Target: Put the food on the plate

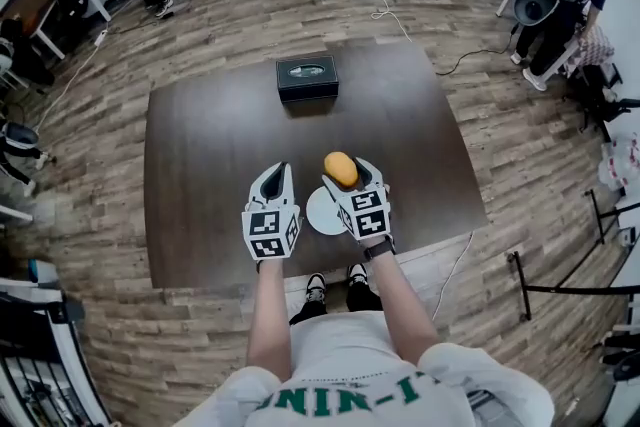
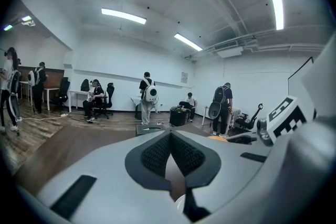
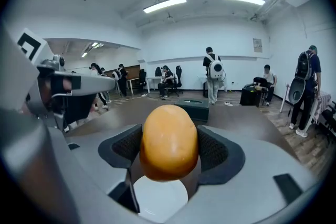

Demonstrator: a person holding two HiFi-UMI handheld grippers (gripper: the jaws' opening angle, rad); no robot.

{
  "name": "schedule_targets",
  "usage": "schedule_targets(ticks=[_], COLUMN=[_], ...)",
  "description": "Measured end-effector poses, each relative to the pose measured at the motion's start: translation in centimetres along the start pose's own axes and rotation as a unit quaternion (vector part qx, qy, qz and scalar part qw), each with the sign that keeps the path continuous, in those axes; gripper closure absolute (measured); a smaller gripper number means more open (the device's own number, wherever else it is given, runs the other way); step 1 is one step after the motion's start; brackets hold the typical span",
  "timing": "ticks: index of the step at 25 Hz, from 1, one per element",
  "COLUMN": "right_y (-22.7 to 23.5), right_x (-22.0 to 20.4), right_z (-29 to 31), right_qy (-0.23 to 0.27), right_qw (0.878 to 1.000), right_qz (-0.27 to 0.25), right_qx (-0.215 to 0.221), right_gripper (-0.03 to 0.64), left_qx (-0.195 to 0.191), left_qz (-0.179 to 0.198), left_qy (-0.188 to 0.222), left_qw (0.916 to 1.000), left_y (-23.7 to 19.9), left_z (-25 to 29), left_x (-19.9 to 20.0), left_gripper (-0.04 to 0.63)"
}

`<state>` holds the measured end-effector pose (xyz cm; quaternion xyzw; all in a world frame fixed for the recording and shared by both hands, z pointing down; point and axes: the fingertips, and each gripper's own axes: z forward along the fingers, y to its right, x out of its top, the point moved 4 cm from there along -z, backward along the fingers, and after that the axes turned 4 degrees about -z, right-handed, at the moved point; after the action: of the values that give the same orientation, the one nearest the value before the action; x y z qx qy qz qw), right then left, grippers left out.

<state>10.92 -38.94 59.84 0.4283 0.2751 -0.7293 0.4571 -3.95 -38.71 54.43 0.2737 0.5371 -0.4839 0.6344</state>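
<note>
An orange, potato-shaped piece of food (image 1: 341, 169) (image 3: 169, 141) sits between the pads of my right gripper (image 1: 345, 173) (image 3: 169, 152), which is shut on it and holds it just above the small white plate (image 1: 322, 213) (image 3: 157, 198). The plate lies on the dark brown table (image 1: 220, 155) near its front edge, partly hidden by the gripper. My left gripper (image 1: 274, 181) (image 2: 170, 153) hangs just left of the plate with its jaws shut together and nothing between them.
A dark tissue box (image 1: 307, 77) (image 3: 192, 106) stands at the table's far middle. Several people, chairs, desks and bags stand around the room's walls. Cables run across the wooden floor beyond the table.
</note>
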Motion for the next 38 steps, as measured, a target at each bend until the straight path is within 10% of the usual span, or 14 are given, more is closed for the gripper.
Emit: schedule_targets(ticks=[20, 38], right_y=[-4.4, -4.5], right_x=[-17.7, -15.4], right_z=[8.8, 6.9], right_qy=[-0.175, -0.129], right_qw=[0.981, 0.988], right_qz=[0.018, 0.022], right_qx=[0.082, 0.079], right_gripper=[0.281, 0.216], left_qx=[0.064, 0.048], left_qz=[-0.033, -0.032], left_qy=[-0.057, -0.061], left_qw=[0.9958, 0.9965], left_y=[-3.3, -3.2], left_z=[-0.4, -1.5], left_x=[-6.3, -6.0], left_gripper=[0.584, 0.584])
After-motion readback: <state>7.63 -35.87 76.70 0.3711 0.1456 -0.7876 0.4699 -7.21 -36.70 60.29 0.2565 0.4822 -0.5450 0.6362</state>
